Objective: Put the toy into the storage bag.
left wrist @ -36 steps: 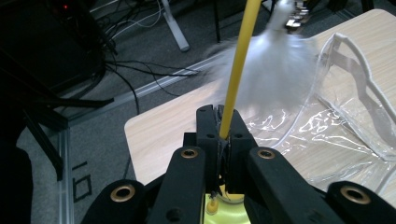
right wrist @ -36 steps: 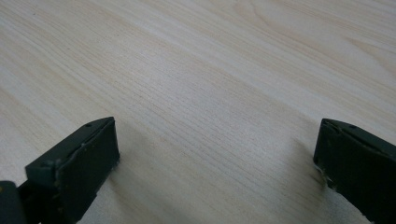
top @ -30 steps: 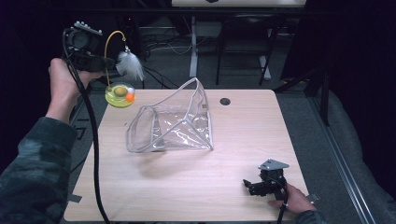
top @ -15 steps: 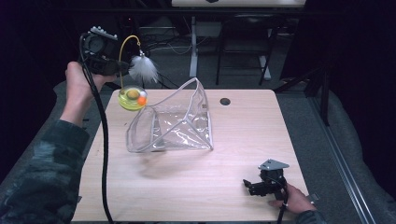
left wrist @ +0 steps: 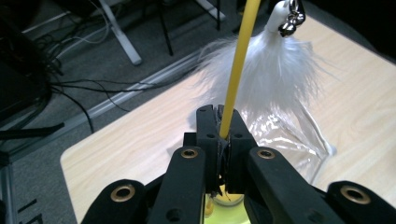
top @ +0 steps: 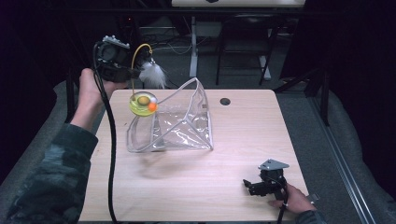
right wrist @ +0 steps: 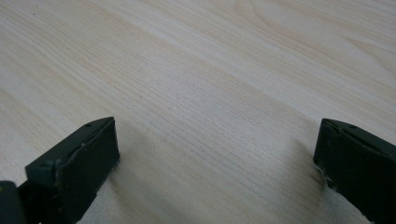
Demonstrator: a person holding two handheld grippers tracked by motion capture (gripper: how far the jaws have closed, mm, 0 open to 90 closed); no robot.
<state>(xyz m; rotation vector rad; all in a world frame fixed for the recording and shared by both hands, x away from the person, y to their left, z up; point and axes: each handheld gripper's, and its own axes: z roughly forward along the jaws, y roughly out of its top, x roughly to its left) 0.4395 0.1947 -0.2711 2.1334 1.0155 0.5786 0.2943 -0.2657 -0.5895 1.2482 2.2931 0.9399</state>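
Nearest the person, at the table's [top: 187, 186] front right edge, the right gripper [top: 254, 186] is rested low on the pale wood-grain top, its jaws spread wide with bare board between them, as is seen in the right gripper view. A broad stretch of open tabletop is left between it and the clear plastic bag [top: 180, 126], which is stood near the middle with its mouth held open toward the left and its far rim raised. To the right of the bag the board is free up to a small dark round grommet [top: 225, 101] near the far edge.

At the far left corner the left gripper [top: 135, 72] is held above the table, its jaws pressed together on the yellow wire [left wrist: 236, 70] of a cat toy [top: 143, 103]. The toy's yellow-green disc with an orange ball is hung just at the bag's left rim; whether they touch cannot be told. A white feather tuft [top: 153, 74] with a small bell [left wrist: 290, 18] is dangled from the wire's end.

No legible writing or label is made out. Beyond the far edge, dark floor, cables and desk legs are seen.
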